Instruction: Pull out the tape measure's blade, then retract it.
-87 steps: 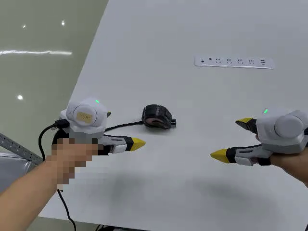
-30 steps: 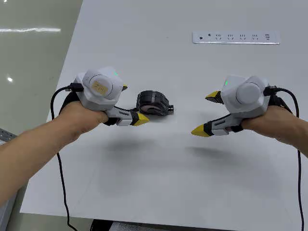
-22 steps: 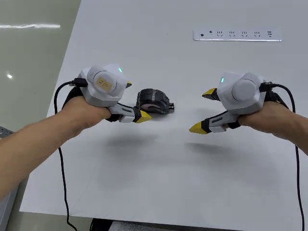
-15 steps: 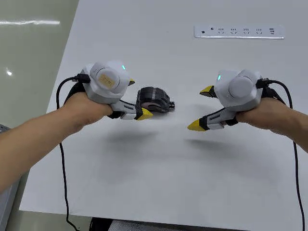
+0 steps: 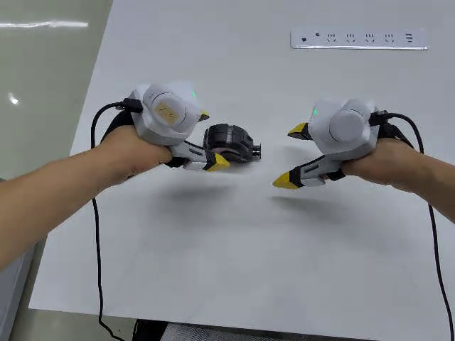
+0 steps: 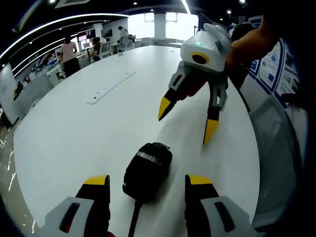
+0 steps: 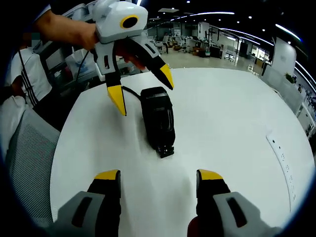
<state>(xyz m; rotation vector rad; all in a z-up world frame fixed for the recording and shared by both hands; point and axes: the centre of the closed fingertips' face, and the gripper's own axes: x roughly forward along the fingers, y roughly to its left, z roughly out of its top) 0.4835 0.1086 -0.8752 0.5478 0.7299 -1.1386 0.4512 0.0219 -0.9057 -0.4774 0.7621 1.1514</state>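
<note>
In the head view, the black tape measure (image 5: 229,142) lies on the white table (image 5: 234,256). The left tool (image 5: 211,138) is spread wide around its left end, a yellow tip on either side, nothing clamped. The right tool (image 5: 292,155) hangs just to the right, jaws parted too, aimed at the tape measure with bare table between. A power strip (image 5: 359,38) lies farther back. Over to the left gripper view: the tape measure sits between the two yellow tips, a gap showing on both sides, and the right tool faces in from beyond it. Right gripper view now: the tape measure lies lengthwise ahead, hook end toward this tool, clear of its open tips, with the left tool straddling the far end.
</note>
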